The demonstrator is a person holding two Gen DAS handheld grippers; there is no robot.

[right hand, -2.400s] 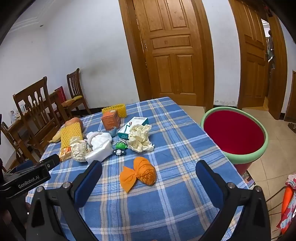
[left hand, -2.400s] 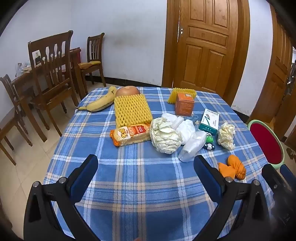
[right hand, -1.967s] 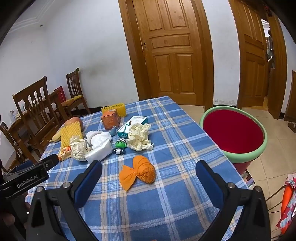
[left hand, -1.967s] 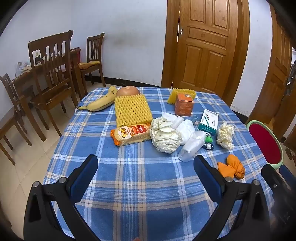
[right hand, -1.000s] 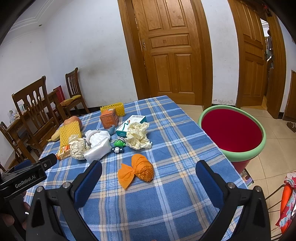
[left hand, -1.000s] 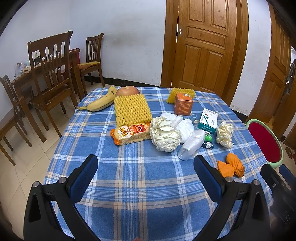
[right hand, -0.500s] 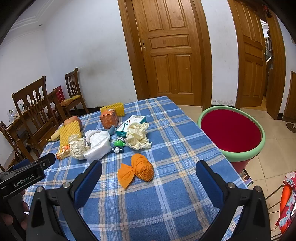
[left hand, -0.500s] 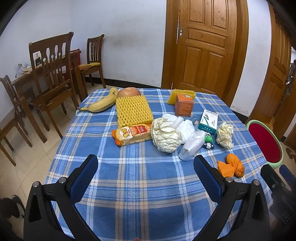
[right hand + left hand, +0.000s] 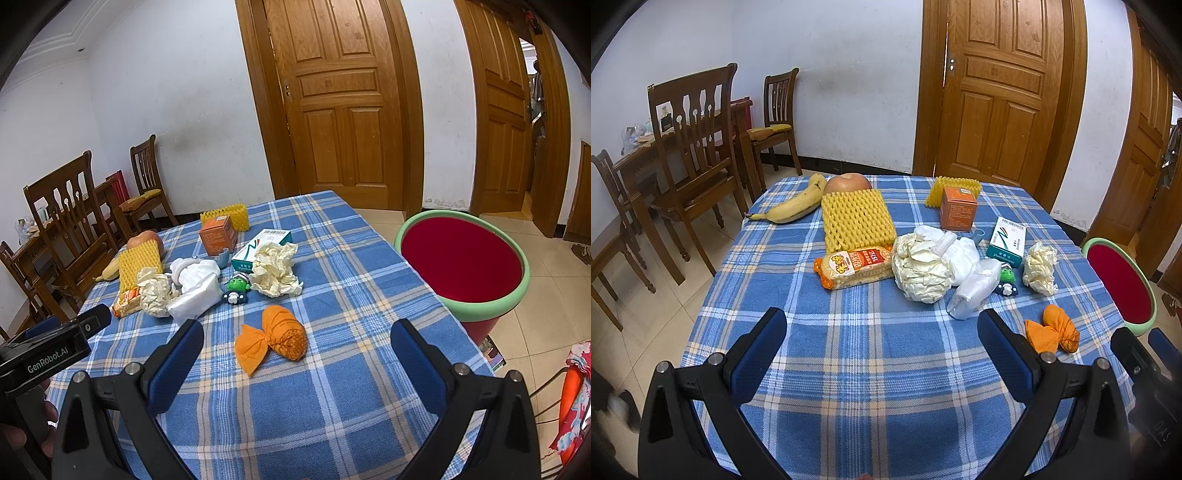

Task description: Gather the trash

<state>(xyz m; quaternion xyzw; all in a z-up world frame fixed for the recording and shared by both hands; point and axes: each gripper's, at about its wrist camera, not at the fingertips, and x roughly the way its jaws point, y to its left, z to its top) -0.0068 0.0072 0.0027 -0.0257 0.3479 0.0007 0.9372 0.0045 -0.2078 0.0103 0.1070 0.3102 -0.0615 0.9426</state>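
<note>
Trash lies on the blue plaid table: a crumpled cream paper ball, a white plastic wad, a second paper ball, and an orange wrapper. A red bin with a green rim stands off the table's right edge. My left gripper is open and empty above the near table. My right gripper is open and empty, with the orange wrapper just beyond its fingertips.
A banana, fruit in yellow foam net, snack pack, orange box, green-white box and small green toy also sit on the table. Wooden chairs stand left. Doors are behind.
Both grippers have stayed open with only slight camera drift. Nothing on the table has moved.
</note>
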